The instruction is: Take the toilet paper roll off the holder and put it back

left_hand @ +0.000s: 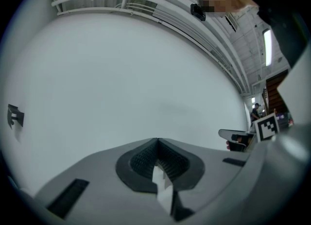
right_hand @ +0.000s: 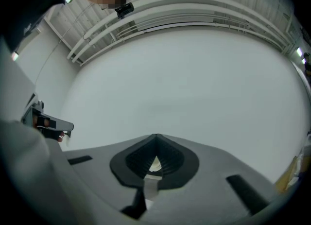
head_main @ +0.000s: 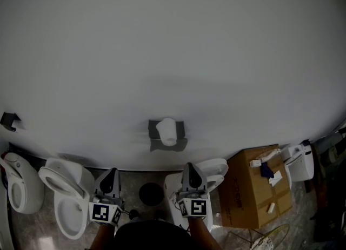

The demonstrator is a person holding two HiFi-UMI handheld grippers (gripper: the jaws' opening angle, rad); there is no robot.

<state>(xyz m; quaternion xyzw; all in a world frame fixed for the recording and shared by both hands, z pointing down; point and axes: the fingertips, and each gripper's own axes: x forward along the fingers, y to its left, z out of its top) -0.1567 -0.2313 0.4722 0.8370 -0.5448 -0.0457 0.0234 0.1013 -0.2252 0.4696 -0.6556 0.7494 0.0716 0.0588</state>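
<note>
Seeing toilet paper roll [head_main: 168,131] seated on holder [head_main: 178,145] on the wall. Seeing left gripper [head_main: 111,171] and right gripper [head_main: 190,166] both closed tight, empty, low, well apart from it. Judging: either nothing started or already put back; can't tell which.

the toilet paper roll [head_main: 168,131] sits on the holder [head_main: 181,136] on the wall [head_main: 173,54]. below on the floor [head_main: 132,179], two toilets [head_main: 65,200] stand left, a third toilet [head_main: 215,169] right, and a cardboard box [head_main: 251,203] further right. the left gripper [head_main: 111,172] and right gripper [head_main: 191,167] flank the roll from below, well apart from it.
</note>
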